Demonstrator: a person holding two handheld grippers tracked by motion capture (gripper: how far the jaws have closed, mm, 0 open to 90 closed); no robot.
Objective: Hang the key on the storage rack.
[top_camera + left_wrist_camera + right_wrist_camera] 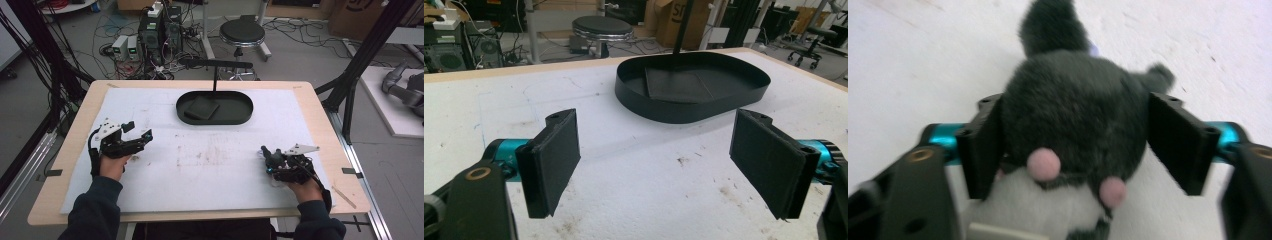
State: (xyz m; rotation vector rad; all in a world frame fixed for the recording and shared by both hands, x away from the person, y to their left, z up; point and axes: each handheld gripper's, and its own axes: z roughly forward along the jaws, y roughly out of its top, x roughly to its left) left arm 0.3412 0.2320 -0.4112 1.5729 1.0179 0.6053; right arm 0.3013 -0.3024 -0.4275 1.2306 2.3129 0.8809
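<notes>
A dark grey plush toy (pixel 1073 115) with a white belly and pink spots sits between the jaws of my right gripper (pixel 1075 137), which press on both its sides. In the high view this gripper (pixel 270 159) is low over the white mat at the front right, and the toy (pixel 266 151) pokes out ahead of it. My left gripper (pixel 138 131) hovers at the mat's left, open and holding nothing; its pads (pixel 556 150) stand wide apart, aimed at a black oval tray (pixel 684 112).
The black tray (pixel 240 119) lies at the back centre of the white mat (pixel 210 160), holding a flat dark square (pixel 201 108), with a black T-shaped post (pixel 215 75) rising behind it. Beyond the table are a stool (pixel 242 34), computers and cables.
</notes>
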